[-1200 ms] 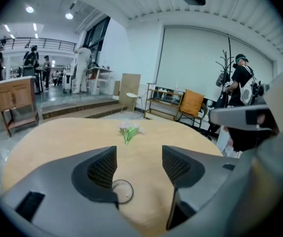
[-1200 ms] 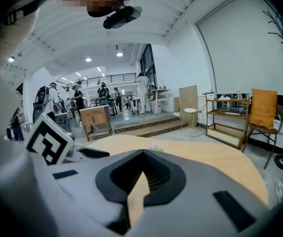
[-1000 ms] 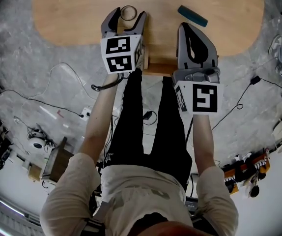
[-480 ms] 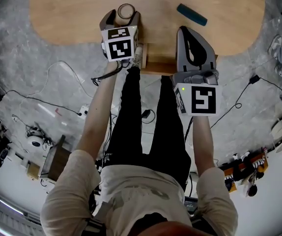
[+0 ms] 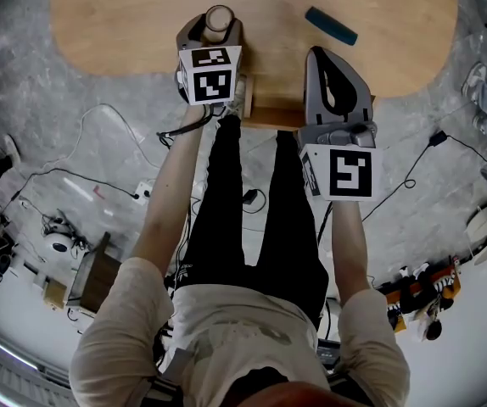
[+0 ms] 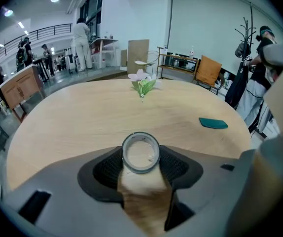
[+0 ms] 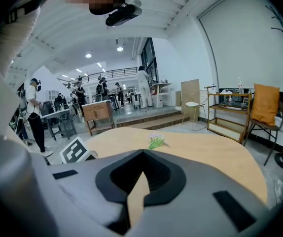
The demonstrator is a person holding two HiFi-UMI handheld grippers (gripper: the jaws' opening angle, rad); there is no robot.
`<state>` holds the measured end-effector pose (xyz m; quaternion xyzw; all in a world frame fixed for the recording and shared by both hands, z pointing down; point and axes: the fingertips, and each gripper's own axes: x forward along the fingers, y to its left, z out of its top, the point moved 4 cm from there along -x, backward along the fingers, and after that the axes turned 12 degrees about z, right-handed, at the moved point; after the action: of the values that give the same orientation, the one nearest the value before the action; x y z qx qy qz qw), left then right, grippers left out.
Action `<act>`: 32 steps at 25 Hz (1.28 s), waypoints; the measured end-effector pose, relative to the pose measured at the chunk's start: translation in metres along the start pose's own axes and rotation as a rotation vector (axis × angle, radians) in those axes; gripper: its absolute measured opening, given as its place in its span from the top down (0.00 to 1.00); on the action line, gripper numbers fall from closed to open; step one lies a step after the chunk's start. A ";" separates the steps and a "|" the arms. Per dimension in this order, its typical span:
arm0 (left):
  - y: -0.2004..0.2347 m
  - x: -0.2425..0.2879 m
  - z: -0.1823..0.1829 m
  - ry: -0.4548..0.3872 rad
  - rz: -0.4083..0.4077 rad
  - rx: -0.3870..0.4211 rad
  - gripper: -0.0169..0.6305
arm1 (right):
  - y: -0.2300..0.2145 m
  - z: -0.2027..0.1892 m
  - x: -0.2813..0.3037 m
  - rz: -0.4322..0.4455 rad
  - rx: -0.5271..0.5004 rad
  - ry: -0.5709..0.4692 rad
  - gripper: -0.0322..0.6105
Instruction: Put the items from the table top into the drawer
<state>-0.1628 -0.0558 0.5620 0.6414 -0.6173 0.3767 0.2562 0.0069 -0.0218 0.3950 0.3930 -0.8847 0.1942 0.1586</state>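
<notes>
Left gripper (image 5: 215, 25): held steeply down over the light oval wooden counter (image 5: 125, 24), near its front edge. A small ring-shaped roll with a grey rim and a pale inside (image 6: 140, 153) stood on the counter between the jaws. The jaws had just been closing, and in the left gripper view both pads touched the roll's sides, so the grip was wide and on the roll.

Right gripper (image 7: 142, 154): jaw tips were together with nothing between them. It hung above the counter's front edge, at 3 o'clock of the left gripper in the head view.

A flat teal oblong item (image 5: 332, 26) lay on the counter at 12 o'clock of the right gripper, well apart from the roll.

A wooden drawer (image 5: 273, 113) jutted from the counter's front edge between the two grippers.

A small artificial flower sprig with green leaves (image 6: 142, 80) stood at the counter's far side, at 12 o'clock of the roll in the left gripper view.
</notes>
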 end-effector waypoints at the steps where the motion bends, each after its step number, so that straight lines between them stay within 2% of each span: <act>1: 0.000 0.000 0.000 0.000 0.000 -0.001 0.59 | 0.000 0.000 -0.001 0.001 0.000 0.001 0.95; 4: -0.001 -0.002 0.002 -0.006 0.007 0.009 0.59 | -0.001 -0.001 -0.003 0.000 0.001 0.002 0.95; 7: -0.011 -0.020 0.012 -0.068 -0.014 0.071 0.59 | -0.002 0.000 -0.007 0.005 -0.002 -0.001 0.95; 12: -0.042 -0.090 0.033 -0.215 -0.135 0.151 0.59 | -0.002 0.001 -0.016 0.002 -0.003 -0.004 0.95; 15: -0.059 -0.135 0.032 -0.254 -0.201 0.180 0.59 | -0.002 0.001 -0.023 -0.009 0.017 -0.008 0.95; 20: -0.068 -0.182 0.024 -0.248 -0.251 0.184 0.59 | -0.003 0.003 -0.034 -0.025 0.038 -0.016 0.95; 27: -0.062 -0.180 0.018 -0.225 -0.224 0.186 0.59 | -0.007 0.002 -0.033 -0.030 0.040 -0.020 0.95; 29: -0.069 -0.173 0.011 -0.220 -0.248 0.228 0.59 | -0.008 0.001 -0.032 -0.026 0.036 -0.018 0.95; 32: -0.091 -0.156 -0.019 -0.200 -0.325 0.351 0.59 | -0.006 -0.005 -0.032 -0.020 0.029 -0.002 0.95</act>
<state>-0.0694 0.0621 0.4607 0.8010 -0.4534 0.3666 0.1357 0.0327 -0.0029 0.3864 0.4044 -0.8779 0.2051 0.1539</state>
